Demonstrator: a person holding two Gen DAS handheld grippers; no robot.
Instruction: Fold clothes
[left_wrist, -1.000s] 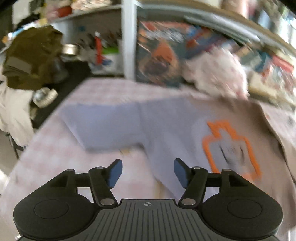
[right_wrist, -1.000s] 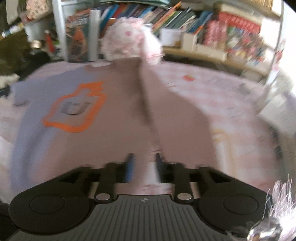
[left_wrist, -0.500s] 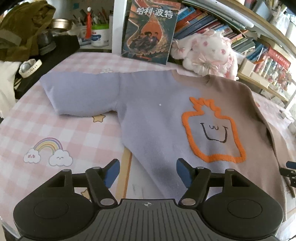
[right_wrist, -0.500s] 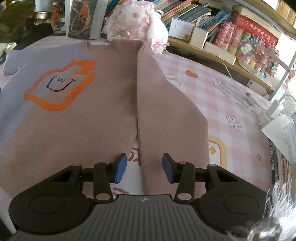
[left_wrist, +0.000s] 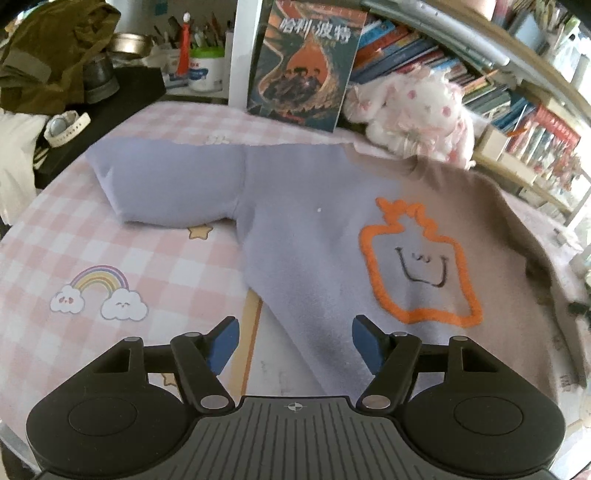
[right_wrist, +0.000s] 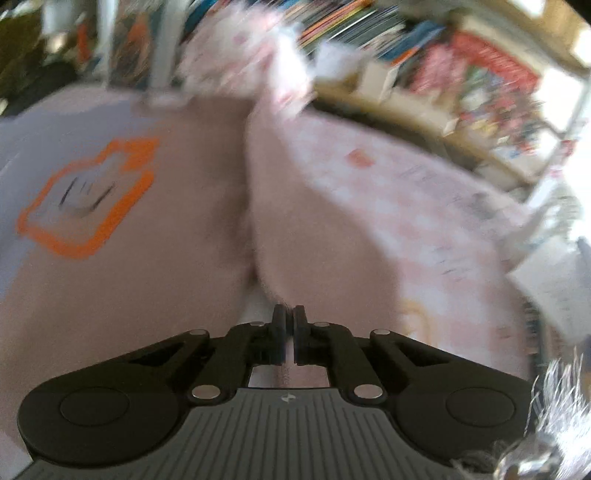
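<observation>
Close to the left camera, the left gripper (left_wrist: 293, 341) hangs over the near edge of the sweater (left_wrist: 314, 240). Its blue pads (left_wrist: 223, 341) are spread wide apart, and nothing sits between them but the cloth lying flat below.

Down by the right camera, the right gripper (right_wrist: 288, 321) has its jaws pressed together. The picture is very blurry here. The tips sit right at the near end of the brown sleeve (right_wrist: 332, 240), but it is too smeared to tell if any cloth is caught between them.

Past the grippers, the sweater lies spread out on the pink checked tablecloth (left_wrist: 110, 236). One side of it is pale purple and the other side is brown. An orange outline with a little smiley face (left_wrist: 421, 266) is on the front. The purple sleeve (left_wrist: 166, 184) sticks straight out to the side. The brown sleeve lies along the sweater's side.

A rainbow with two clouds (left_wrist: 99, 295) is printed on the tablecloth beside the sweater.

Farther back, a white plush bunny (left_wrist: 417, 110) sits touching the sweater's collar. A book with an orange flame cover (left_wrist: 306, 66) stands up next to it. Behind them are shelves full of books (left_wrist: 517, 122).
</observation>
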